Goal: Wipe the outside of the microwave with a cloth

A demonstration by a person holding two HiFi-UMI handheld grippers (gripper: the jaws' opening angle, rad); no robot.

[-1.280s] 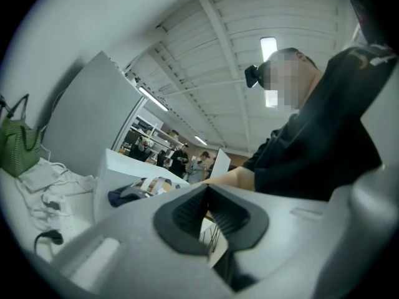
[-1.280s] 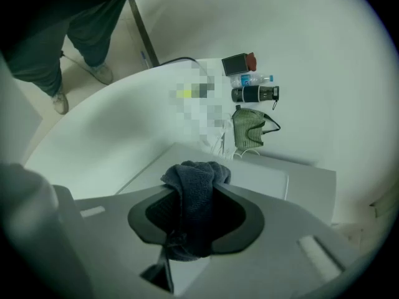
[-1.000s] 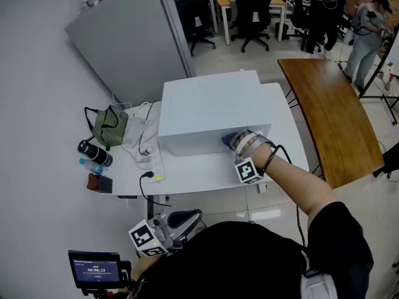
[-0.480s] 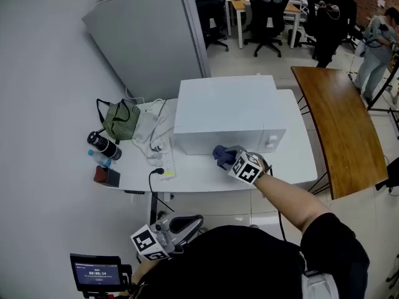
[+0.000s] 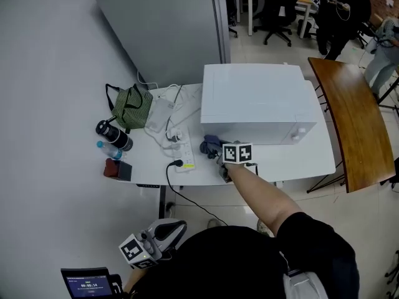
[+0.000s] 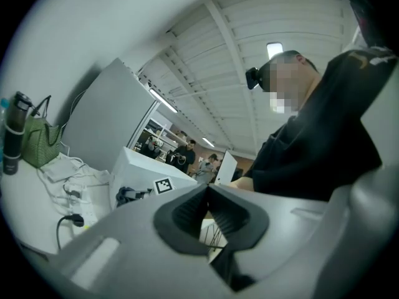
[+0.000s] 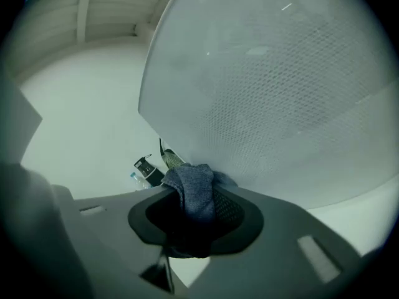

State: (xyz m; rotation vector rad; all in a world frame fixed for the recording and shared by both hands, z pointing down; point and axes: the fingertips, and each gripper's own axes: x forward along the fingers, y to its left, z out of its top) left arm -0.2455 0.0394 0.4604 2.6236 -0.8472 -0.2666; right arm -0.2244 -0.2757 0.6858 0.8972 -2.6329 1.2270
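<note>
Cloth (image 5: 210, 146) is clenched in my right gripper (image 5: 219, 151), apparently touching the near-left corner of the microwave (image 5: 255, 101). My left gripper (image 6: 207, 190) hangs near me, jaws together on nothing.

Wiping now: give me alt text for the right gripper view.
The right gripper is shut on a bunched blue cloth, close to the white microwave and its dotted front. A dark bottle shows behind, at left.
</note>
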